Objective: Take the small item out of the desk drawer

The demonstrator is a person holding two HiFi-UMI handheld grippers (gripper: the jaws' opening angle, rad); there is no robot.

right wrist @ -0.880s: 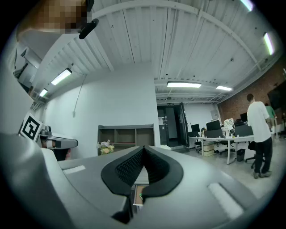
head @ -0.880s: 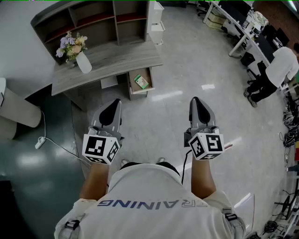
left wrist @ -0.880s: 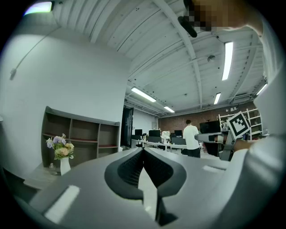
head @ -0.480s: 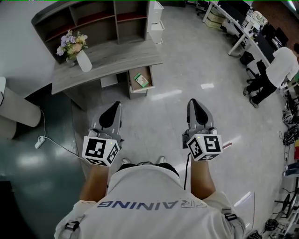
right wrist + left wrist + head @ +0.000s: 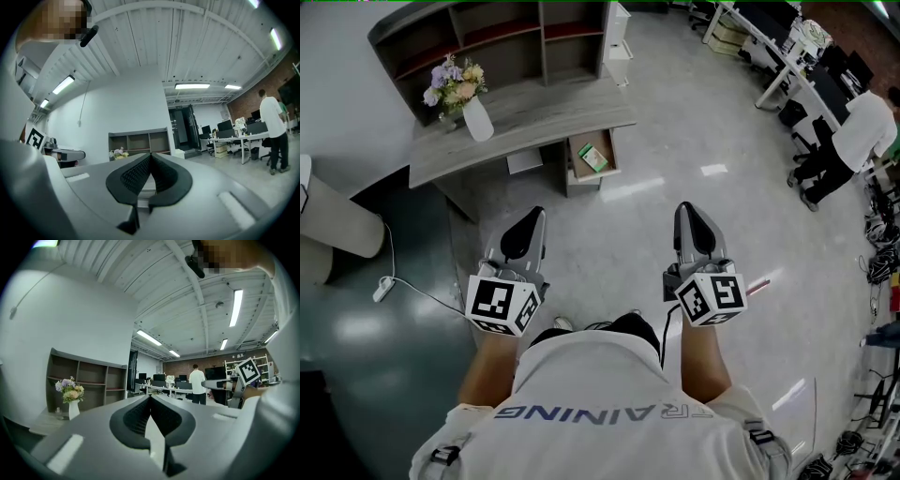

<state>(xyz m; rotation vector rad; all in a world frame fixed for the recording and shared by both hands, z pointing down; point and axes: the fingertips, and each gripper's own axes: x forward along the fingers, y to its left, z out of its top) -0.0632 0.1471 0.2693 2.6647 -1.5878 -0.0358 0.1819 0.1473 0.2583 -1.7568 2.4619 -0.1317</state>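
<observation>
A grey desk (image 5: 544,117) stands ahead in the head view, its drawer (image 5: 577,169) pulled open toward me. A small green and white item (image 5: 594,157) lies inside the drawer. My left gripper (image 5: 534,217) and right gripper (image 5: 686,212) are held side by side over the floor, well short of the desk. Both are shut with nothing between their jaws. In the left gripper view the pads (image 5: 140,416) meet at the tip; the right gripper view shows the same closed pads (image 5: 136,174).
A white vase of flowers (image 5: 474,116) stands on the desk's left end, below a shelf unit (image 5: 497,37). A white cylinder (image 5: 333,225) and a cable (image 5: 412,286) lie at the left. A person (image 5: 853,136) stands by office desks at the right.
The desk and drawer have slid a little to the right in the head view as the view shifted. Both grippers stay shut, holding nearly the same place.
</observation>
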